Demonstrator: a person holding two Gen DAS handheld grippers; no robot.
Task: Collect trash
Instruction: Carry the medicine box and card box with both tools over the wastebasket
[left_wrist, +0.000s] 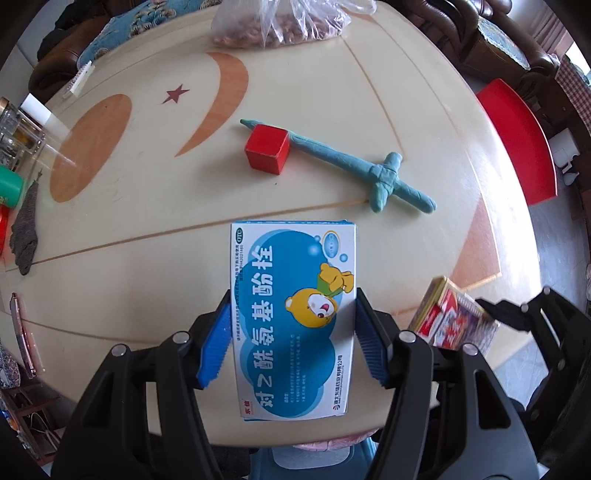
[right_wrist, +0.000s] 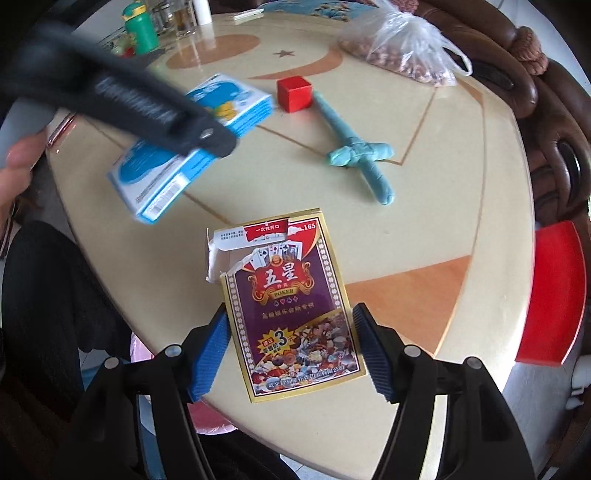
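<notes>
Both claws grip cardboard boxes over the near edge of our round worktop (left_wrist: 147, 229). Our left claw (left_wrist: 293, 332) clamps the blue-and-white medicine box (left_wrist: 293, 317) between its ribbed blue pads (left_wrist: 216, 347), the glossy lid with its cartoon bear facing up. Our right claw (right_wrist: 290, 349) pinches the purple poker card box (right_wrist: 290, 306) by its long sides; its far left corner is torn open, showing white card.

From the left wrist view, the card box (left_wrist: 452, 317) shows only as a blurred corner at the near right, with the right claw (left_wrist: 517, 314) behind it mostly cut off by the frame. From the right wrist view, the left claw (right_wrist: 147, 107) is a dark smear of motion blur crossing the medicine box (right_wrist: 177, 162), so we cannot read its fingers there; a hand (right_wrist: 16, 170) is clipped at the left edge.

Farther out lie a red cube (left_wrist: 266, 153) with smooth matt faces and, just behind it, a teal sword (left_wrist: 369, 166) of lumpy modelling clay, its tip hidden by the cube. A clear crinkled plastic bag (left_wrist: 280, 22) of brownish nuts sits at the far edge, cut off at the top. At the left lie a grey knitted scrap (left_wrist: 25, 229) and a pen (left_wrist: 20, 332). A red stool (left_wrist: 521, 140) stands beyond the right rim.
</notes>
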